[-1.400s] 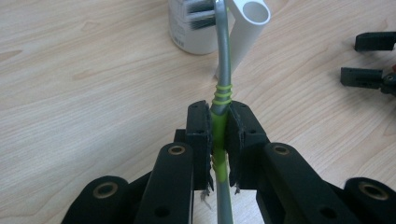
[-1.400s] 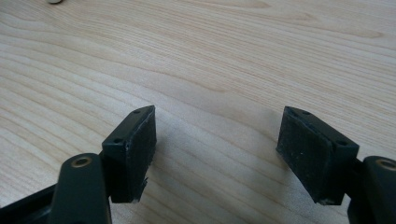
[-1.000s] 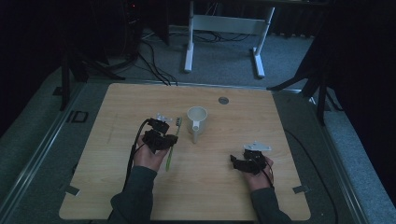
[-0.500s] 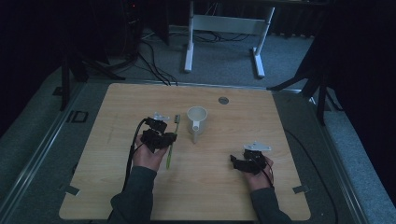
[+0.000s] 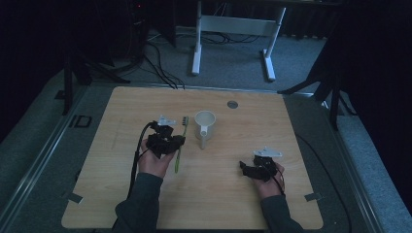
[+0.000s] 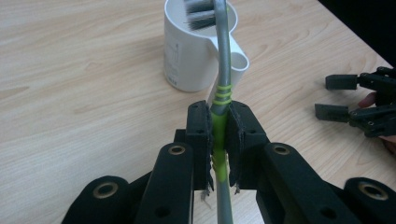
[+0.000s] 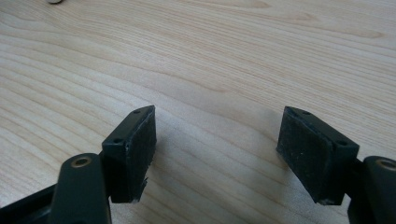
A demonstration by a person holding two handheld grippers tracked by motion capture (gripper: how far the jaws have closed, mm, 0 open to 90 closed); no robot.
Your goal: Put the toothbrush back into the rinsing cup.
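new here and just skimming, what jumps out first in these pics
The left hand-held gripper is clamped on a green and grey toothbrush, whose bristles point toward a white cup standing near the middle of the wooden table. To the right, the right hand-held gripper has its jaws wide apart over bare wood, holding nothing.

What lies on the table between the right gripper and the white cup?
Nothing: between the right gripper and the white cup the high view shows bare wooden table.
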